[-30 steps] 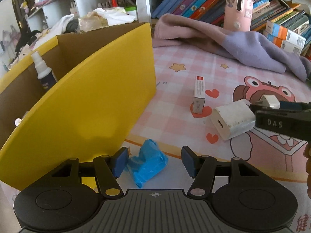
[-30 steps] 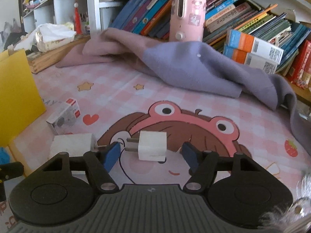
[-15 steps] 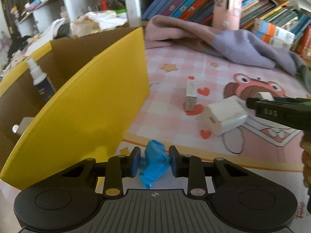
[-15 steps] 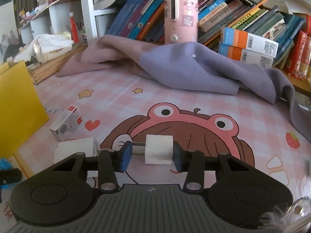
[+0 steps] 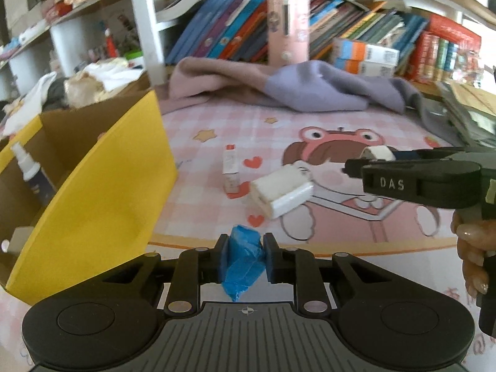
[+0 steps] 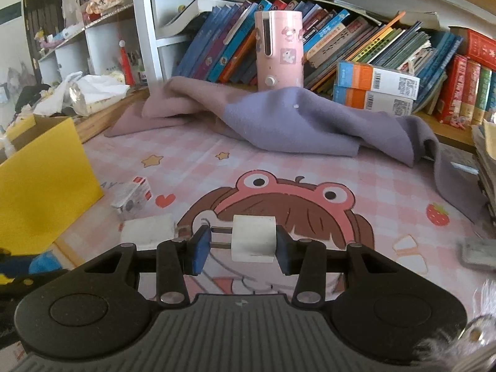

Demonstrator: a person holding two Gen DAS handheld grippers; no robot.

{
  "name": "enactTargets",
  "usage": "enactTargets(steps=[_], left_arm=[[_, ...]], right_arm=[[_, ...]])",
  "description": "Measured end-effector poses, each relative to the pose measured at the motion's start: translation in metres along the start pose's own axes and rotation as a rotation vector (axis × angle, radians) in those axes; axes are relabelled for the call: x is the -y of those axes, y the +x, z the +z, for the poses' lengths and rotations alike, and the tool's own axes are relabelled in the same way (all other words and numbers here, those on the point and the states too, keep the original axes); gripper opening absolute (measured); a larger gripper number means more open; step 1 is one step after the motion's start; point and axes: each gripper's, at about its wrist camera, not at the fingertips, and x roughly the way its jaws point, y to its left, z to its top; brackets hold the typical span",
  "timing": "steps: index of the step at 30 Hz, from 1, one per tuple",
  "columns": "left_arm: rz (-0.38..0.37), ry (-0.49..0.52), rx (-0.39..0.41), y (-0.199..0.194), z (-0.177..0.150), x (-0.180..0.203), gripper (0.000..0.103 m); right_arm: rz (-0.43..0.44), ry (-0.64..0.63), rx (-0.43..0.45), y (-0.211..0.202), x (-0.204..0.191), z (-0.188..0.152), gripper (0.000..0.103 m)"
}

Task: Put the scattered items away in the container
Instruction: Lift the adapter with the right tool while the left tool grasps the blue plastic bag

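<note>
Blue crumpled plastic wrapper (image 5: 245, 259), pinched between the closed pads of the left gripper (image 5: 244, 259) and held just above the near edge of the pink cartoon-print mat (image 5: 310, 130). Yellow-sided cardboard container (image 5: 102, 186) at the mat's left edge, just beside the left gripper; inside it, a white spray bottle (image 5: 29, 173) standing upright against a brown divider.

Right gripper (image 6: 240, 245) closed on a small white plug adapter (image 6: 253, 238): one pad bears on the tips of its two metal prongs, the other on the opposite flat face, so that the adapter lies crosswise between the fingers, above the frog-hat figure printed at the mat's centre.

On the mat, between the two grippers: a larger white charger block (image 5: 280, 192) lying on its side; touching or just beside it, toward the container, a small red-and-white carton (image 5: 231, 167), also lying flat.

Far edge of the mat: a lilac and mauve cloth (image 6: 279, 121), bunched before a pink cylindrical appliance (image 6: 278, 51) and a row of books (image 6: 372, 46).
</note>
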Motion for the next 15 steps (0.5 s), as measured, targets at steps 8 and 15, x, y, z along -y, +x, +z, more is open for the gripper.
enactTargets(steps=[8, 15], left_arm=[[-0.096, 0.028, 0.012, -0.025, 0.001, 0.004, 0.021], [-0.205, 0.050, 0.021, -0.063, -0.004, -0.007, 0.021]], right_arm=[[-0.028, -0.004, -0.009, -0.045, 0.001, -0.017, 0.041], [-0.032, 0.015, -0.021, -0.092, -0.004, -0.026, 0.041]])
